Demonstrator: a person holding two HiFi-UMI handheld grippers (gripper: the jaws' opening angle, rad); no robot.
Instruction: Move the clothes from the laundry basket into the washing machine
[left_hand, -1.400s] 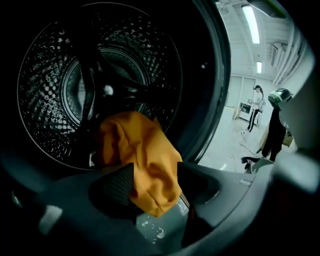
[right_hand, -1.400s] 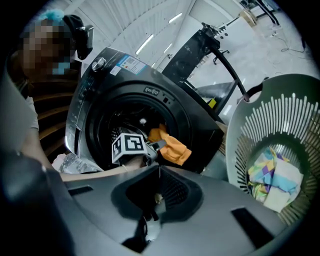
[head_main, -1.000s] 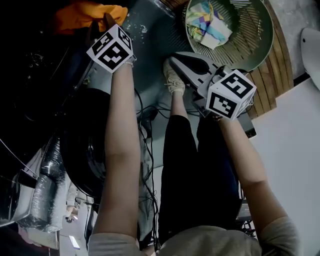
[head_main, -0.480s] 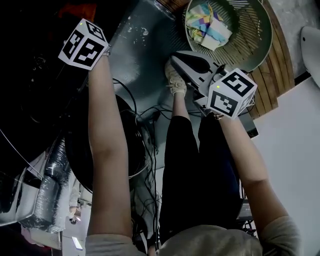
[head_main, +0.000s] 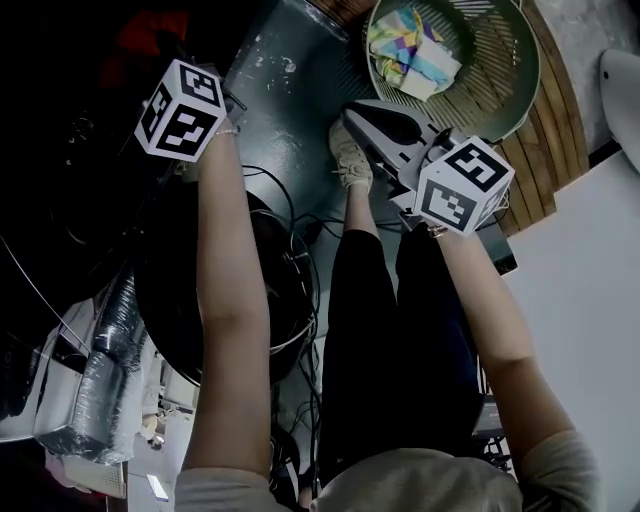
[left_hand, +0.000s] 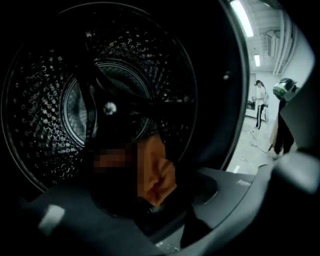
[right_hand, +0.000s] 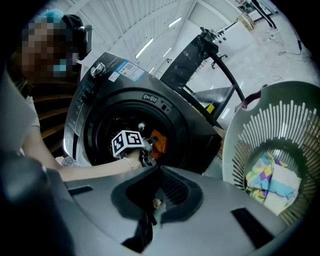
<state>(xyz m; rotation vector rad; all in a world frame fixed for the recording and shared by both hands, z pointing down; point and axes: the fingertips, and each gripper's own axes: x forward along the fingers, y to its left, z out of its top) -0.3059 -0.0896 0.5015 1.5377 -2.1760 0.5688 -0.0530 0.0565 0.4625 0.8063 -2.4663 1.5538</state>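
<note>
In the left gripper view an orange garment (left_hand: 159, 172) lies low at the front of the washing machine's drum (left_hand: 45, 115). My left gripper (left_hand: 165, 212) is in the machine's opening just short of the garment. Its jaws are opening and stand apart, with no pad on the cloth. The head view shows only the left gripper's marker cube (head_main: 180, 110) against the dark opening. My right gripper (head_main: 350, 118) hangs shut and empty beside the green laundry basket (head_main: 500, 90). A multicoloured cloth (head_main: 415, 50) lies in the basket. The right gripper view shows the washing machine (right_hand: 100, 95) and the basket (right_hand: 280, 135).
The machine's round door (head_main: 190, 320) hangs open below the left arm. Cables (head_main: 295, 270) trail over the floor by the person's legs and shoe (head_main: 347, 160). A wooden board (head_main: 535, 170) lies under the basket. A black stand (right_hand: 192, 55) rises behind the machine.
The left gripper carried the orange garment from the door rim into the drum and let go of it, then drew back slightly. The right gripper has not moved.
</note>
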